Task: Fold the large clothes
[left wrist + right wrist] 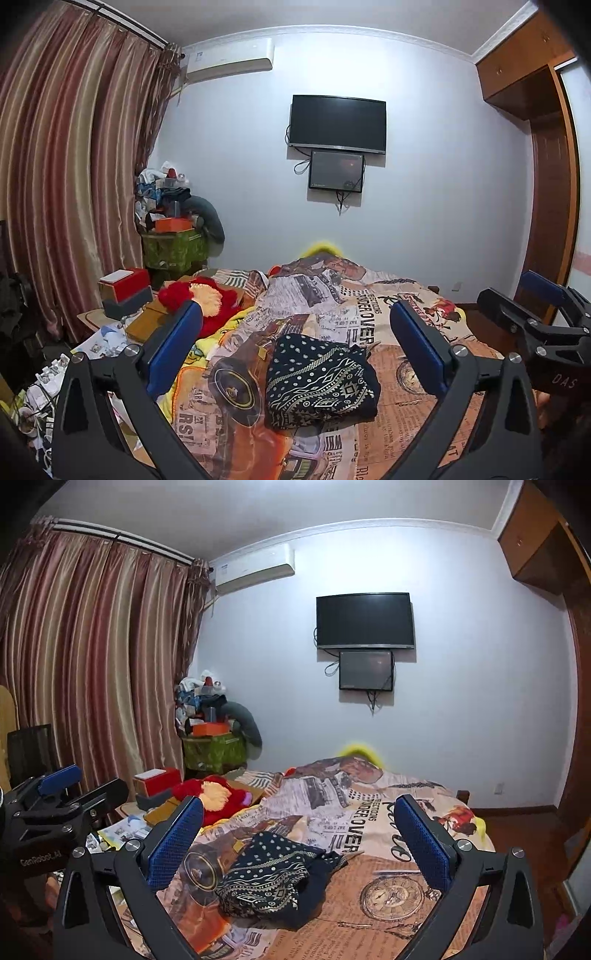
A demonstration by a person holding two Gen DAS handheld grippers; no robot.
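Jaws wide, printed bedspread [369,325], curtains [74,184], television [337,124]

one dark navy patterned knit garment [321,380], folded, on one bed with a newspaper-print cover [388,317]. one red plush toy [207,299]. two black wall screens: large [337,123], small [336,170]. one white air conditioner [231,59]. two grippers: left gripper [299,343], right gripper [295,845].
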